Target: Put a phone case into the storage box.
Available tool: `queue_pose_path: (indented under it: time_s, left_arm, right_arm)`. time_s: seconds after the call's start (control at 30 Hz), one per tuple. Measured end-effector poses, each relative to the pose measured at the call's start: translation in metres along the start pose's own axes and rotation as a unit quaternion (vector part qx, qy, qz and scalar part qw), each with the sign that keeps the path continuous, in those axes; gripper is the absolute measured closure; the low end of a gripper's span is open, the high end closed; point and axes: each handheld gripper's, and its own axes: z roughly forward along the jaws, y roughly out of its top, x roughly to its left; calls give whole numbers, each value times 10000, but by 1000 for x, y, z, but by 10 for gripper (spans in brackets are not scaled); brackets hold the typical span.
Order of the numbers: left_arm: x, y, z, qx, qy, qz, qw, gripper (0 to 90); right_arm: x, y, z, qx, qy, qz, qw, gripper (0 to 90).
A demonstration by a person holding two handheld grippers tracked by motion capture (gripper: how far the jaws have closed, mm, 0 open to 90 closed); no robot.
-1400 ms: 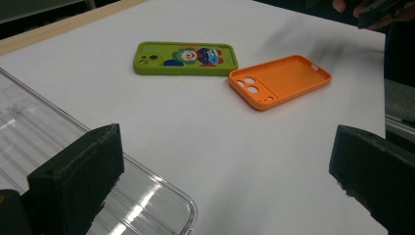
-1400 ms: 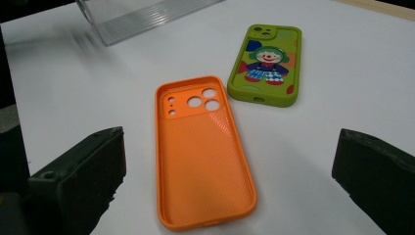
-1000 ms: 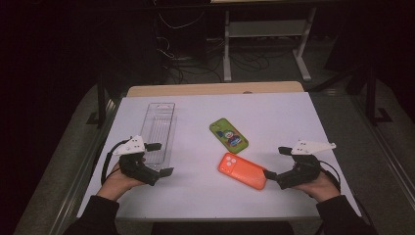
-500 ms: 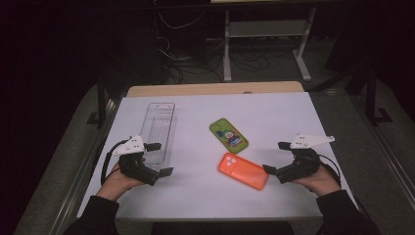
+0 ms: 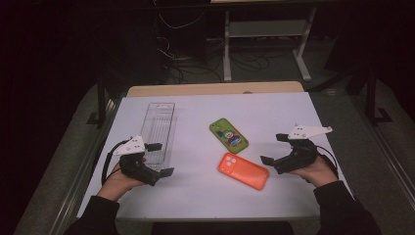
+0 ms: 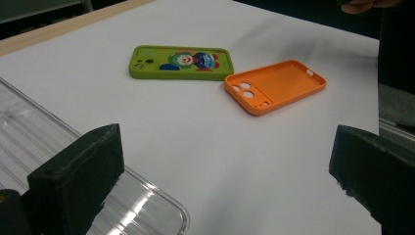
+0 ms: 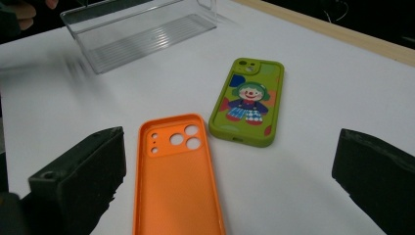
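Observation:
An orange phone case (image 5: 243, 171) (image 6: 275, 85) (image 7: 177, 174) lies hollow side up near the table's front middle. Just behind it lies a green phone case (image 5: 228, 135) (image 6: 181, 61) (image 7: 249, 100) with a clown picture. A clear plastic tray (image 5: 159, 131) (image 6: 73, 171) (image 7: 139, 28) lies lengthwise at the left. My left gripper (image 5: 159, 159) hovers open at the tray's near end, jaws wide apart and empty. My right gripper (image 5: 274, 148) is open to the right of the orange case, pointing at it, nothing between its jaws.
The white table top (image 5: 274, 110) has a wooden strip (image 5: 215, 88) along its far edge. Beyond it on the dark floor stand a metal shelf frame (image 5: 266, 36) and loose cables (image 5: 193, 71).
My right gripper has shifted slightly left and tilted towards the orange case. The left gripper and the objects have stayed put.

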Motion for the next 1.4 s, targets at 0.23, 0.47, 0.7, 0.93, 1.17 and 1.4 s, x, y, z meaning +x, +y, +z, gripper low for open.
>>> queue_pose_path:
  time_s: [0.23, 0.47, 0.7, 0.93, 1.17, 1.4]
  left_arm:
    - [0, 0, -1, -57, 10, -102, 9999, 0]
    - [-1, 0, -2, 12, 27, -47, 10000, 0]
    - [-2, 0, 0, -41, 22, -129, 9999, 0]
    - [-1, 1, 3, -13, 18, -119, 9999, 0]
    - [-1, 2, 3, -22, 13, -129, 9999, 0]
    - [-1, 1, 3, 10, 34, -125, 9999, 0]
  right_arm:
    - [-5, 8, 5, 24, 48, -27, 10000, 0]
    - [-7, 18, 14, 43, 100, -162, 9998, 0]
    - [-11, 28, 18, -32, 98, -188, 9998, 0]
    - [-17, 35, 20, -100, 71, -158, 9998, 0]
    - [-24, 44, 27, -153, 120, -77, 9998, 0]
    - [-27, 53, 37, -176, 148, -144, 9996, 0]
